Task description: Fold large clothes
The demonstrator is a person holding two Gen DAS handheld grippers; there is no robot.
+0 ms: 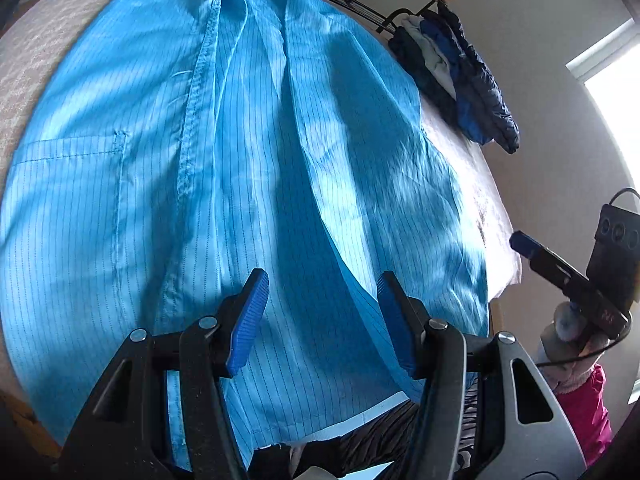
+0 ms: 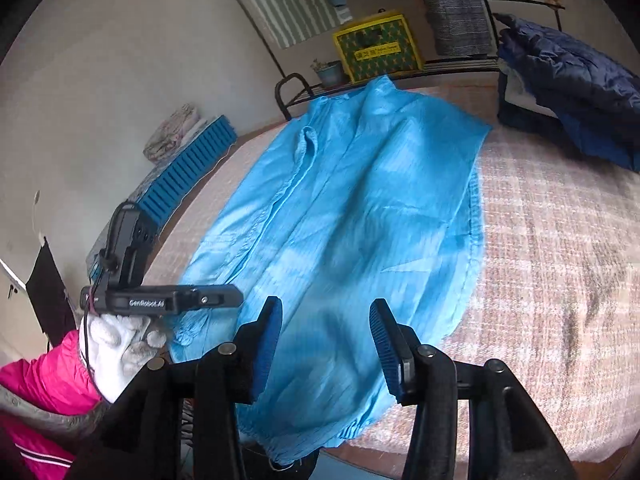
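From my left wrist camera, the blue coat (image 1: 248, 152) lies spread over the bed (image 1: 472, 168), filling most of the view; its stitched front edge runs up the middle and a pocket sits left of that edge; my left gripper (image 1: 320, 320) hangs over the coat's near hem with its jaws partly apart and nothing between them; a pile of dark clothes (image 1: 456, 76) rests on the bed to the right of the coat, near the far end; at the right of the coat my right gripper (image 1: 568, 276) shows side-on, held in a white glove (image 1: 568, 336) with a pink sleeve (image 1: 584, 408) below it.

From my right wrist camera, the coat (image 2: 360, 216) lies flat on the bed (image 2: 560, 264), collar towards the far rail; my right gripper (image 2: 324, 340) stands over the coat's near end, jaws partly apart and holding nothing; left of the coat my left gripper (image 2: 224, 298) is gripped by a white glove (image 2: 120, 348); the dark clothes (image 2: 568, 96) lie right of the coat's collar; a yellow box (image 2: 378, 46) stands beyond the coat.
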